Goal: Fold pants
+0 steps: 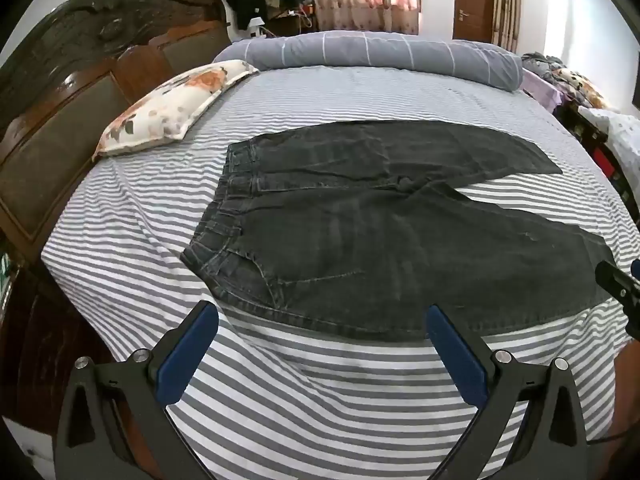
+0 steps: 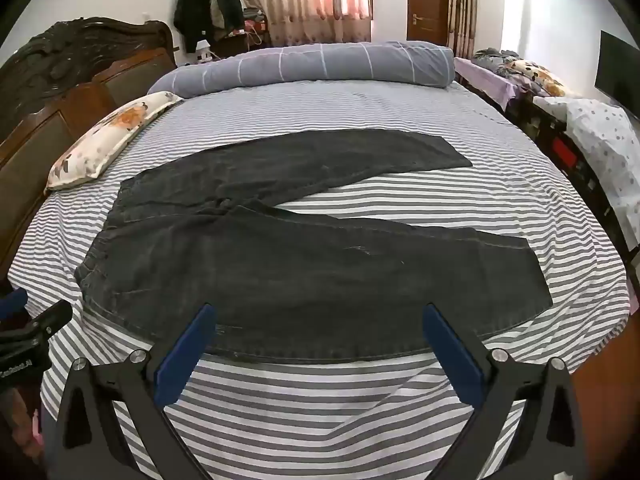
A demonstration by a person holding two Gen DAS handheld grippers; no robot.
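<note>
Beyond our left gripper [image 1: 322, 322] and right gripper [image 2: 320, 320], both spread wide and empty, the pants [image 1: 392, 240] lie flat; the headboard [image 1: 60, 120] is cut off, a pillow [image 1: 172, 108] farther left.

Text on the left hand-held gripper [image 2: 36, 330]: small white lettering is seen on its black body at the left edge of the right wrist view; it is too small and cut off to be read with certainty.
Text on the pants [image 1: 380, 232]: none is found; no label or brand mark can be read.
Text on the bed sheet [image 1: 320, 380]: none is found; only stripes are shown.
Numbers and signs elsewhere: none can be read.
</note>
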